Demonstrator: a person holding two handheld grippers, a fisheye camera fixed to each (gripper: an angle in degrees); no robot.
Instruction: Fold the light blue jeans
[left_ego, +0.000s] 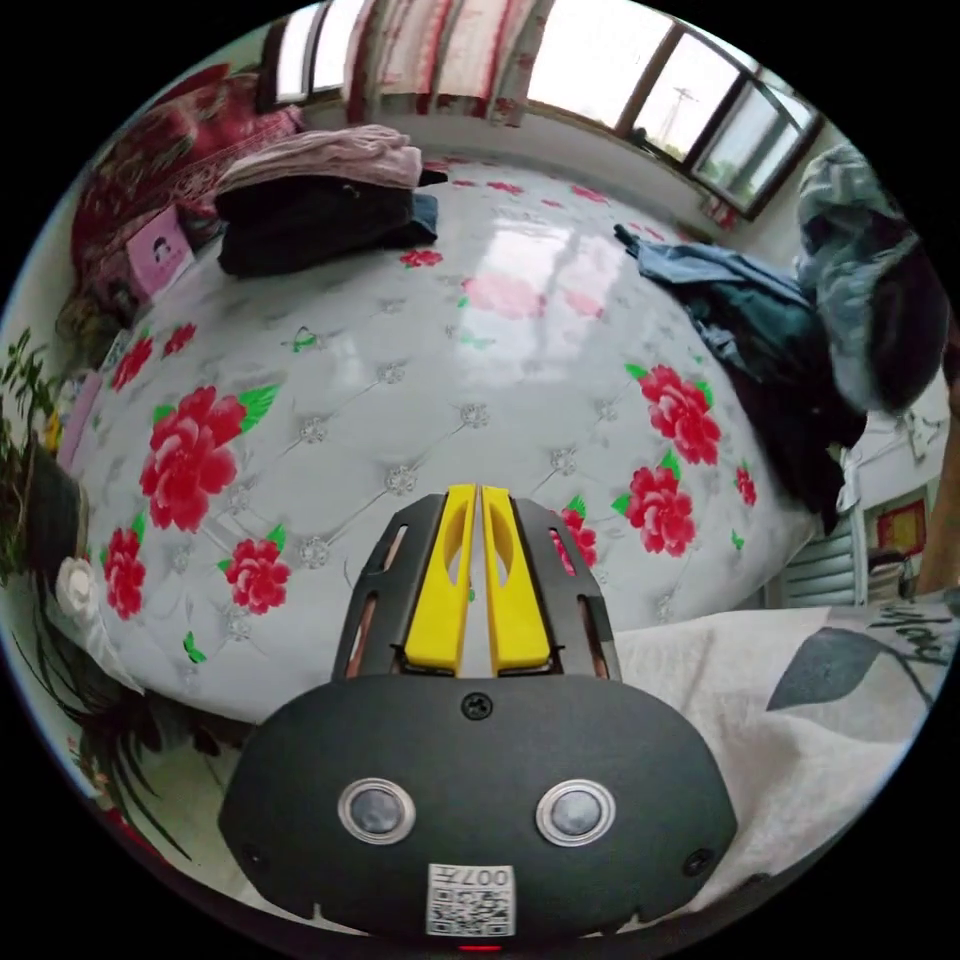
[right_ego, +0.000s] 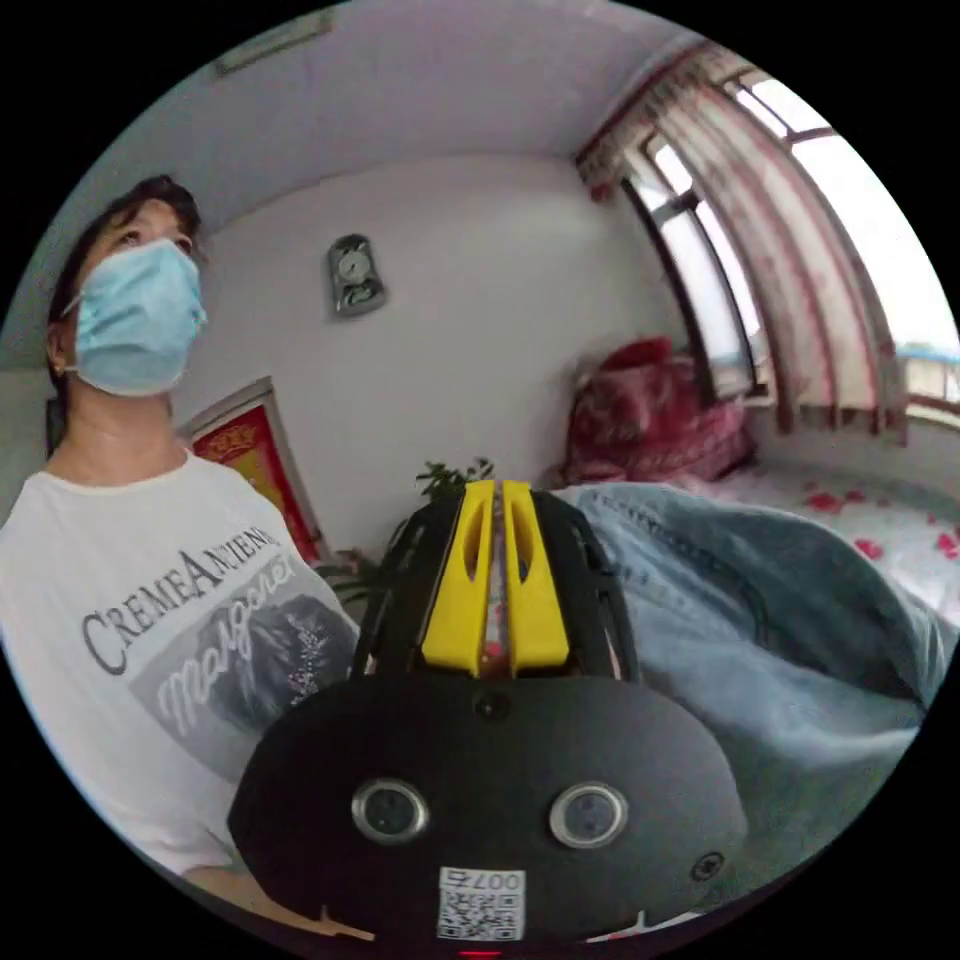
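Observation:
The light blue jeans hang in a bunch to the right of my right gripper. Its yellow jaws are pressed together, and the denim comes away from beside their tips. In the left gripper view the same jeans are lifted in the air at the right, over a dark shape that looks like the right gripper. My left gripper is shut with nothing between its jaws, hovering over the near part of the flowered bed.
A stack of folded clothes lies at the bed's far left, and a loose heap of dark and blue garments at its right edge. A person in a white printed T-shirt stands close behind the right gripper. Potted plants stand left of the bed.

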